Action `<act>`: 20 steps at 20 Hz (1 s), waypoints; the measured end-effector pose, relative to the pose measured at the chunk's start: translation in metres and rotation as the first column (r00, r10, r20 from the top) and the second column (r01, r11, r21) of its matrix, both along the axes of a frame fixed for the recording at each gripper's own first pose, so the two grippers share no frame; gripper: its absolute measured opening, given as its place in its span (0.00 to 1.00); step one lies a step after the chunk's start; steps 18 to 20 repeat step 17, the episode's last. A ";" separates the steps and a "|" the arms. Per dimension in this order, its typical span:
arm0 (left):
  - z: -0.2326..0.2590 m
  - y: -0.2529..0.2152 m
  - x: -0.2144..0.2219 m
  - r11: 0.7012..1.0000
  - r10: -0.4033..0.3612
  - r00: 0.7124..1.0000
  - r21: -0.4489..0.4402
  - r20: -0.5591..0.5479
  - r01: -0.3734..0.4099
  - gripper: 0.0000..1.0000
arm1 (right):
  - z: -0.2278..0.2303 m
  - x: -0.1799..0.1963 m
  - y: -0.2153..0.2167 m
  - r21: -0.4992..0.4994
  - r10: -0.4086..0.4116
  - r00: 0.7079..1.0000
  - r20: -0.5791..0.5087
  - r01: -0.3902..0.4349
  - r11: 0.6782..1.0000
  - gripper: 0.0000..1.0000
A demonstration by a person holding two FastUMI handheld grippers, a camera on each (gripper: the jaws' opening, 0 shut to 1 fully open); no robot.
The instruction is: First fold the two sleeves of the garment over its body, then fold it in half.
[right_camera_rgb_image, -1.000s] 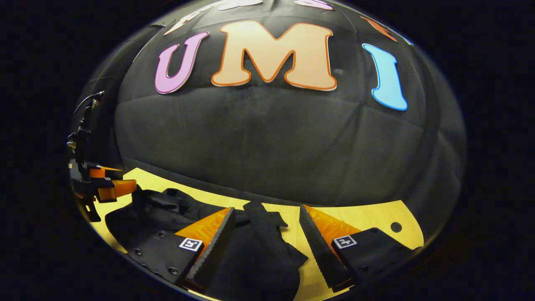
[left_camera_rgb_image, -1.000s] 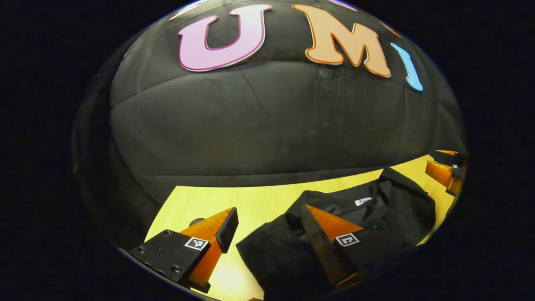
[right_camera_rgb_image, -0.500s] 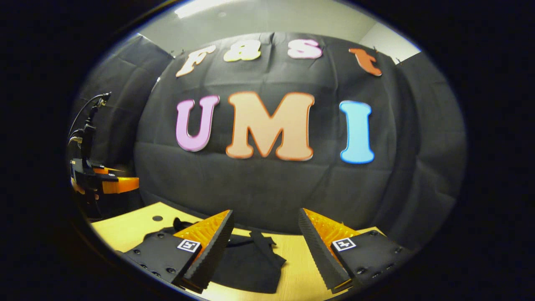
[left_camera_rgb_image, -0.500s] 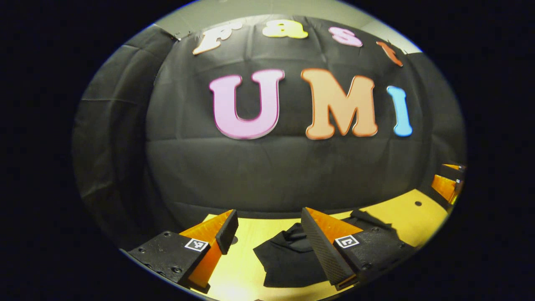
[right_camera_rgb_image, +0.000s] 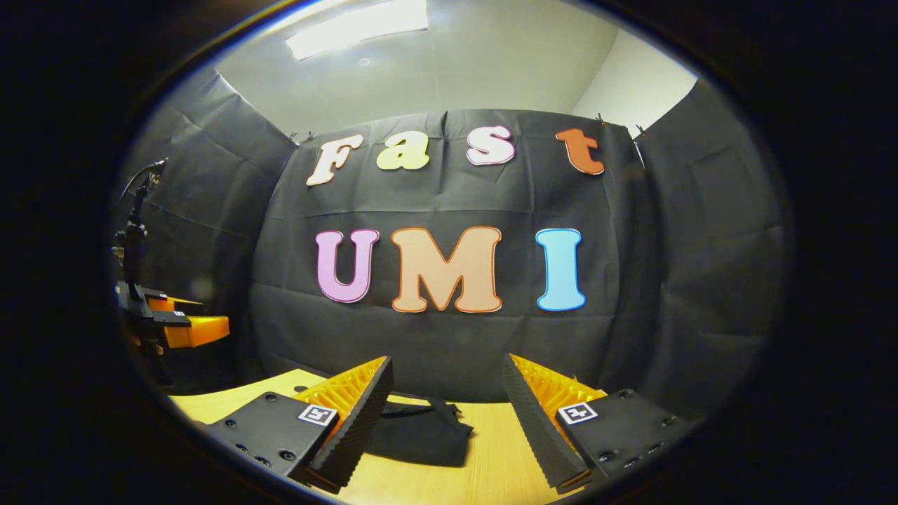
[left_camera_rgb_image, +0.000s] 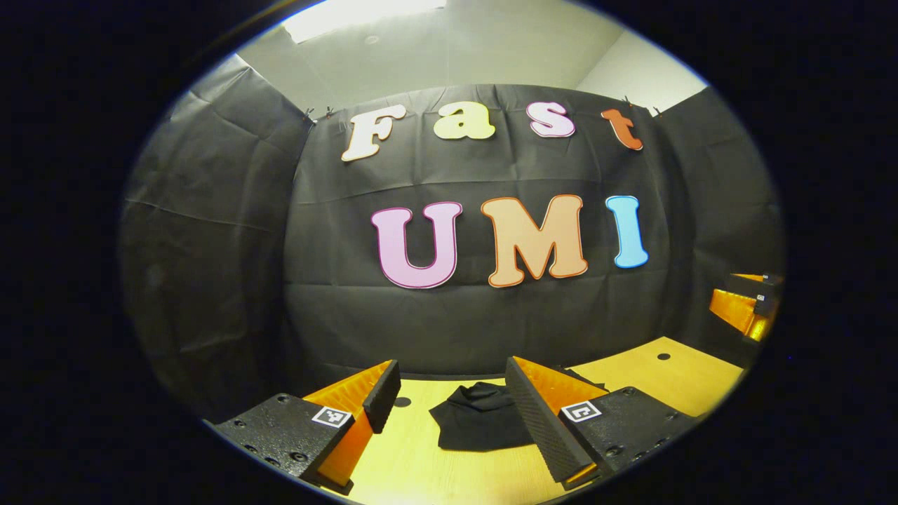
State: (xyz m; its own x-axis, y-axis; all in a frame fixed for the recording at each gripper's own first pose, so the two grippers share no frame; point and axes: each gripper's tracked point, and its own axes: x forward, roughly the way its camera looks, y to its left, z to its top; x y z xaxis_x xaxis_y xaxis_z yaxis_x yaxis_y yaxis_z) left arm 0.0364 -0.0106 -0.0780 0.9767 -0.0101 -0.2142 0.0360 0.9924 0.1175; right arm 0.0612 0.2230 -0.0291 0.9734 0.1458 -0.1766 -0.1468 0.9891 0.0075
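Your left claw (left_camera_rgb_image: 449, 414) stands wide, its two fingers spread with nothing between them, lifted clear of the bench (left_camera_rgb_image: 652, 372). Your right claw (right_camera_rgb_image: 442, 414) is wide too and grips nothing. Both point level toward the booth's back wall.

The garment (left_camera_rgb_image: 480, 424) lies on the bench ahead of you as a compact dark bundle. In the left gripper view it sits just left of the claw's right finger (left_camera_rgb_image: 537, 421), which hides its right part. In the right gripper view the garment (right_camera_rgb_image: 421, 435) shows between the fingers, nearer the left one, with a narrow strip of cloth (right_camera_rgb_image: 445, 409) poking up at its far edge, toward the wall. Its long axis runs across the bench, roughly side to side as you face the wall; which end is collar or hem you cannot tell from here.

Your right claw also appears at the right edge of the left gripper view, and your left claw at the left edge of the right gripper view, both well apart from the garment.
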 end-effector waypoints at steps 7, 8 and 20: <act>0.003 0.003 -0.075 0.998 -0.007 1.000 -0.055 -0.029 0.006 0.93 | 0.000 -0.075 0.011 0.069 -0.015 0.999 -0.051 0.019 0.997 0.98; 0.004 0.003 -0.082 0.998 -0.012 1.000 -0.064 -0.027 0.010 0.93 | 0.001 -0.081 0.012 0.066 -0.020 0.998 -0.053 0.023 0.998 0.99; 0.026 0.023 -0.098 0.999 -0.002 1.000 -0.052 0.003 0.002 0.93 | 0.020 -0.103 0.020 0.068 -0.031 0.999 -0.023 0.033 0.997 0.99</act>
